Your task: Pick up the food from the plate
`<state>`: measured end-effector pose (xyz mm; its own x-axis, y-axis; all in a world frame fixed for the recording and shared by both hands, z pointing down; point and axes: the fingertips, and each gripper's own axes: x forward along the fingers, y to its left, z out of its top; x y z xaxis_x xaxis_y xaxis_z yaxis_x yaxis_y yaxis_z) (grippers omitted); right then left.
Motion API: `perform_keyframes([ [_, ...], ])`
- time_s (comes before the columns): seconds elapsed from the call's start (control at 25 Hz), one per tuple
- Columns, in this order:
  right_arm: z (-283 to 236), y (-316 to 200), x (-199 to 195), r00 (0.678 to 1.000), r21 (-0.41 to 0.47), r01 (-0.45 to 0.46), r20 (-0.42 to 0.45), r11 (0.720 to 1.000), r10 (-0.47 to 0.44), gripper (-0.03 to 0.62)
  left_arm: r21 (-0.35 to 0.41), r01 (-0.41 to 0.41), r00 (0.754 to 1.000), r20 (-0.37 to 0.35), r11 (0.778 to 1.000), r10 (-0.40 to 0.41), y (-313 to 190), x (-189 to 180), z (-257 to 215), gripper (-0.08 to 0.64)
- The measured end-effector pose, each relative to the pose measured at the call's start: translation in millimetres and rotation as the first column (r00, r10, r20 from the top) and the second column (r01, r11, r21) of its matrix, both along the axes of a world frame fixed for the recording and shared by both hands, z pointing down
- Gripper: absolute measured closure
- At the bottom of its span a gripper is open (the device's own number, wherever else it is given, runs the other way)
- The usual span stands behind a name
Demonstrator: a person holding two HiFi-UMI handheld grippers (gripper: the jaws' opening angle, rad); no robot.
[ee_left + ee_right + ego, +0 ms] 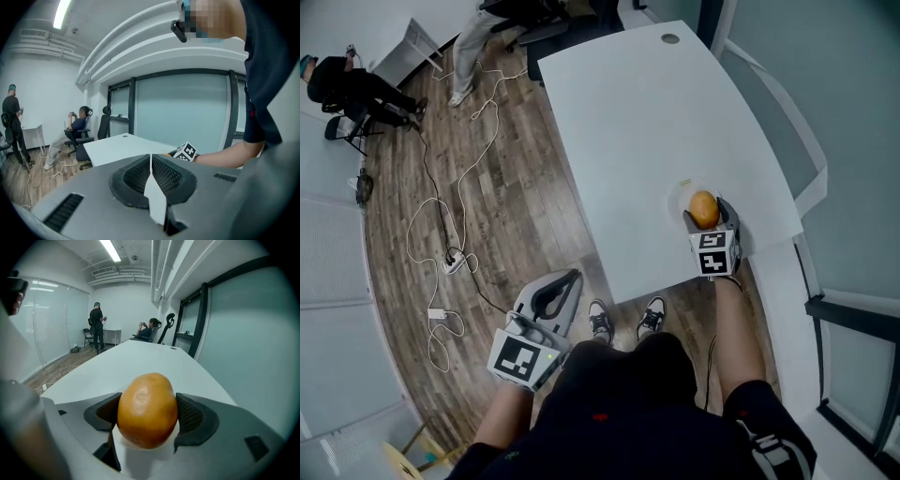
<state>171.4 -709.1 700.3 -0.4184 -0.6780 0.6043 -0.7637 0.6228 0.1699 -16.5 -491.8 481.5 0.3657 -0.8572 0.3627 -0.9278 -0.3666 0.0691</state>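
Right claw (705, 225) spread wide, flanking potato (147, 410) on plate (682, 199); left claw (151, 176) pressed together, empty, well off plate.

txt: none legible | labels/brands: none | nos/signs: none in any view

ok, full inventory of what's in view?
food: 1, orange, on the plate
plate: 1, pale, near right part of the table
table: 1, white, in front of the person
grommet: 1, grey, table's far end
cables: several, white and black, on the floor left of the table
people: 2, dark tops, far end of the room, one standing, one seated
shoes: 2, black and white, by the table's near edge
left gripper: 1, grey, off the table, shut, empty
right gripper: 1, grey, at the plate, fingers wide apart, food between them
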Motion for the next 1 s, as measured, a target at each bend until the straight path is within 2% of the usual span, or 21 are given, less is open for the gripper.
perform_keyframes([
  [0.12,-41,11,-1,0.998,0.058,-0.017,0.055,0.998,0.014,0.219,0.033,-0.016,1.0,-0.003,0.999,0.016,2,-2,-11,0.531],
  [0.24,-95,29,-2,0.988,0.11,-0.053,0.15,0.993,0.036,0.219,0.07,-0.046,0.999,-0.008,0.997,0.047,5,-2,-27,0.531],
  [0.4,-169,64,-5,0.963,0.177,-0.092,0.266,0.98,0.043,0.219,0.13,-0.081,0.996,-0.017,0.988,0.084,7,-4,-52,0.53],
  [0.56,-227,103,-10,0.931,0.227,-0.093,0.364,0.97,0.004,0.219,0.204,-0.11,0.993,-0.023,0.973,0.117,9,-2,-78,0.531],
  [0.68,-271,134,-11,0.92,0.292,-0.098,0.392,0.951,-0.026,0.219,0.25,-0.129,0.989,-0.033,0.959,0.142,15,0,-101,0.53],
  [0.84,-331,166,-12,0.916,0.408,-0.111,0.395,0.906,-0.065,0.219,0.308,-0.136,0.986,-0.049,0.942,0.159,22,-3,-132,0.529],
  [1.0,-367,191,-16,0.921,0.484,-0.103,0.376,0.869,-0.1,0.219,0.345,-0.149,0.985,-0.032,0.927,0.171,27,-8,-151,0.531],
])
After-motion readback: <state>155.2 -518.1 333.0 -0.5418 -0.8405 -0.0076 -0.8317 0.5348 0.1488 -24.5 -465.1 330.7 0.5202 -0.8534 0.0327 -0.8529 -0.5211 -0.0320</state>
